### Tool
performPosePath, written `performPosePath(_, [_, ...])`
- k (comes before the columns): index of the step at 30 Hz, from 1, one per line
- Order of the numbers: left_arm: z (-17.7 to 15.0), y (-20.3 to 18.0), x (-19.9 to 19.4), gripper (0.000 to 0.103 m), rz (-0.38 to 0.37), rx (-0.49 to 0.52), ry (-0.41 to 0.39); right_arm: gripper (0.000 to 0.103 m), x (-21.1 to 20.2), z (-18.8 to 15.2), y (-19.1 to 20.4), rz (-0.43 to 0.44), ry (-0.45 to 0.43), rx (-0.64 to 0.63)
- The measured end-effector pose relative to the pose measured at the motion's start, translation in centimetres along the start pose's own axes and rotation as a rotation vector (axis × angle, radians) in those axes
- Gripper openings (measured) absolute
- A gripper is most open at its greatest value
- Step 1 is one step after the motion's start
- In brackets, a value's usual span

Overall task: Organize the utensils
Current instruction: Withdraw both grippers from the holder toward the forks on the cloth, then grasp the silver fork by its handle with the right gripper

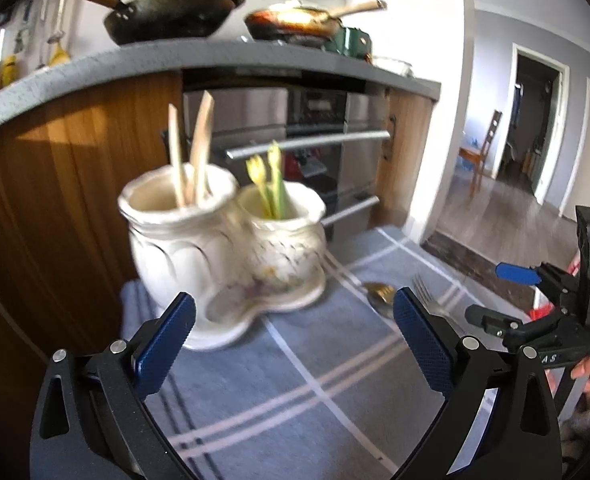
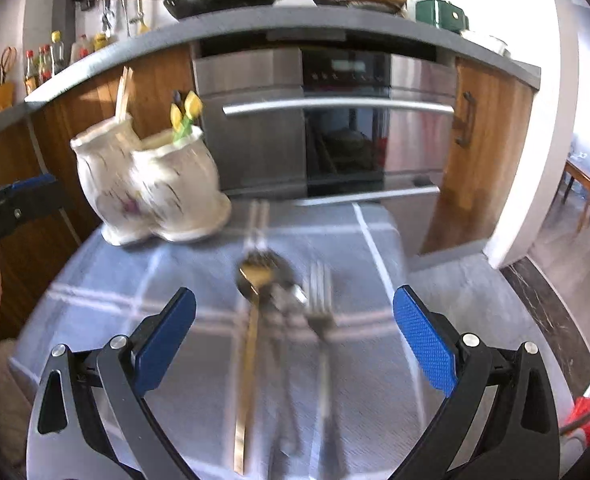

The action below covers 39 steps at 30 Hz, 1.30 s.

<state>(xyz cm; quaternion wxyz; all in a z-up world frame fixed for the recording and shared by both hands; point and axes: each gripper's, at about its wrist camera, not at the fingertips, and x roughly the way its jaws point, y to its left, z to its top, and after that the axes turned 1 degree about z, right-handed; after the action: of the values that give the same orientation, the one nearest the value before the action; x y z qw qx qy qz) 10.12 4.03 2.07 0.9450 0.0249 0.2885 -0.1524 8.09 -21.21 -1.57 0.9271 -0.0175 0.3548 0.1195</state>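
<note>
Ceramic holder [image 2: 151,184] at 10 o'clock on blue cloth [image 2: 375,360]. Gold spoon [image 2: 251,320], fork [image 2: 321,312] lie side by side at 12, between right gripper [image 2: 295,320] fingers, spread wide, empty. Left gripper [image 1: 295,320] likewise wide, empty. Advice: pinch 1 handle only, avoid neighbour.

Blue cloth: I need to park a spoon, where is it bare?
Bare: the blue cloth right of the fork, and the stretch in front of the ceramic holder. Crowded: the spoons and fork lying bunched mid-cloth.
</note>
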Motion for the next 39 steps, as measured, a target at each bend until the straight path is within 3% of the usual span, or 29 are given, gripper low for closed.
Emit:
performPosePath(8, [-2.9,-1.9,2.9,0.098,-0.04,0.007,0.109,0.094,0.5,-1.8,-2.0,-0.028,0.055,0.02])
performPosePath(10, [-3.4,-2.3,3.3,0.098,-0.053,0.008,0.132,0.077,1.0,-1.6,-2.1,-0.053,0.067,0.004])
performPosePath(13, [-3.8,-3.0,3.8,0.098,-0.061,0.023,0.153,0.06,2.3,-1.4,-2.4,-0.049,0.12,0.01])
performPosePath(19, [-3.9,-3.6,4.0,0.098,-0.073,0.031,0.166,0.037,5.0,0.3,-3.8,0.029,0.145,0.059])
performPosePath(24, [-3.8,-4.0,4.2,0.098,-0.073,0.042,0.172,0.034,6.7,1.8,-4.0,0.083,0.141,0.029])
performPosePath(27, [-3.8,-4.2,4.5,0.098,-0.07,0.044,0.182,0.027,7.7,2.3,-3.9,0.12,0.154,0.027])
performPosePath(39, [-3.8,-5.7,5.8,0.098,-0.074,0.071,0.212,0.021,10.2,2.7,-4.2,0.227,0.21,0.067])
